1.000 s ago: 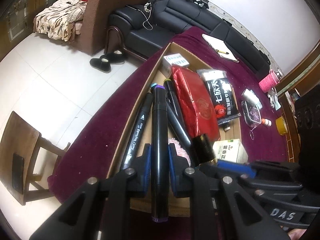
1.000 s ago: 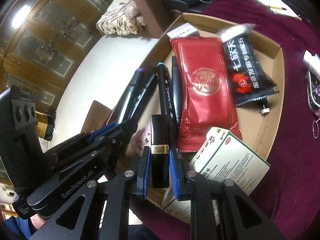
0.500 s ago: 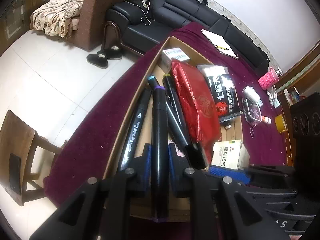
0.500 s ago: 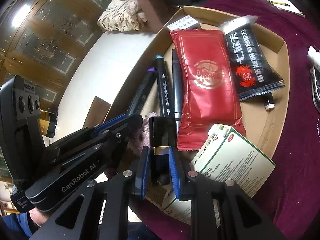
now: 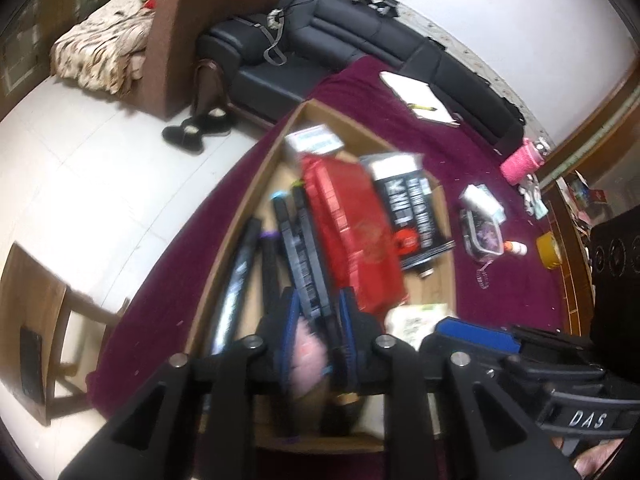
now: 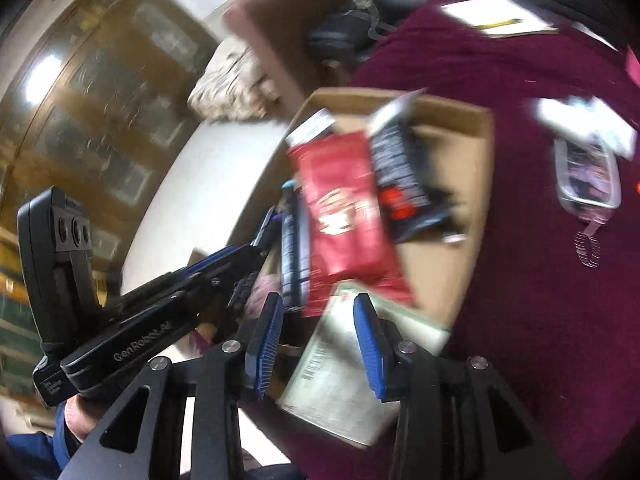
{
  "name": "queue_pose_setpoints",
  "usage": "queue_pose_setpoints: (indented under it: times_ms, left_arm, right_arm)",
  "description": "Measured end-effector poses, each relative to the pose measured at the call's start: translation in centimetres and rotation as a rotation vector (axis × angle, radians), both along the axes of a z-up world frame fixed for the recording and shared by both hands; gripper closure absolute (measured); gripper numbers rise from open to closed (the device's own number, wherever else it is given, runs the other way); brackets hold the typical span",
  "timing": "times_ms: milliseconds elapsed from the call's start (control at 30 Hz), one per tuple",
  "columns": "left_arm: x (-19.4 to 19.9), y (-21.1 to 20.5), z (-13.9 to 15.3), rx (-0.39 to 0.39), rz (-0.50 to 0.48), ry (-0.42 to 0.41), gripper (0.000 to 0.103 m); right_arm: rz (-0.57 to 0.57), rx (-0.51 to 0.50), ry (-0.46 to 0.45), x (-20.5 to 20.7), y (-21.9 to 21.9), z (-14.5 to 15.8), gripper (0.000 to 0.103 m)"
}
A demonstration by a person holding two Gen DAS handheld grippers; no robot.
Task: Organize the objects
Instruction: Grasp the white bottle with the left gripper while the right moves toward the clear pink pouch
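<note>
While both tongs point(image 5: 318, 330) point(image 6: 318, 344) had just been opening, empty, markers point(image 5: 296, 248), a red packet point(image 5: 352, 236) and a carton point(image 6: 344, 364) crowded the cardboard box point(image 5: 248, 216) below; motion blur smeared every label.

place: home living room | evidence: black leather sofa point(image 5: 360, 36), brown armchair point(image 5: 192, 12) with a throw, slippers point(image 5: 196, 132) on white tiled floor, glass-fronted wooden cabinet point(image 6: 100, 92)
</note>
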State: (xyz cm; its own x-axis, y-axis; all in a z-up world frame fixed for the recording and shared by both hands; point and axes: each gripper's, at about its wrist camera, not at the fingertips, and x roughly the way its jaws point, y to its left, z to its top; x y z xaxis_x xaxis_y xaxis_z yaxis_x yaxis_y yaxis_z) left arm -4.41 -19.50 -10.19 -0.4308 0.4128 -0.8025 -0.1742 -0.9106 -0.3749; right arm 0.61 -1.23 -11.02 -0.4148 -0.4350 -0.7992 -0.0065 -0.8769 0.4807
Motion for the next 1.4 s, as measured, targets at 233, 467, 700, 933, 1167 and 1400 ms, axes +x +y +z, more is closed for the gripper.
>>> queue_pose_setpoints:
  times_ms: [233, 467, 700, 933, 1167, 1400]
  left_arm:
    - [-1.5, 6.0, 2.3, 0.041, -0.159, 0.023, 0.073]
    - [-2.5, 14.0, 3.0, 0.118, -0.266, -0.041, 0.07]
    - [-5.4, 19.5, 2.8, 0.189, -0.193, -0.184, 0.054]
    - [-11.2, 23.7, -0.3, 0.249, 0.033, -0.379, 0.054]
    - [-14.3, 27.1, -3.7, 0.213, 0.144, -0.436, 0.055]
    - [-15.8, 29.2, -5.1, 0.167, 0.153, -0.408, 0.064]
  right_arm:
    - [-0.291, -0.066, 0.0, 5.4, 10.4, 0.3, 0.051]
    - [-0.504, -0.109, -0.04, 11.4, 21.0, -0.6, 0.051]
    - [-0.554, -0.162, -0.036, 15.1, 27.5, -1.0, 0.046]
    - [-0.523, -0.201, -0.043, 16.6, 30.7, -2.6, 0.046]
    - [-0.538, -0.197, -0.039, 18.6, 33.8, -2.9, 0.046]
    - [-0.563, -0.188, -0.034, 19.5, 35.5, -3.1, 0.046]
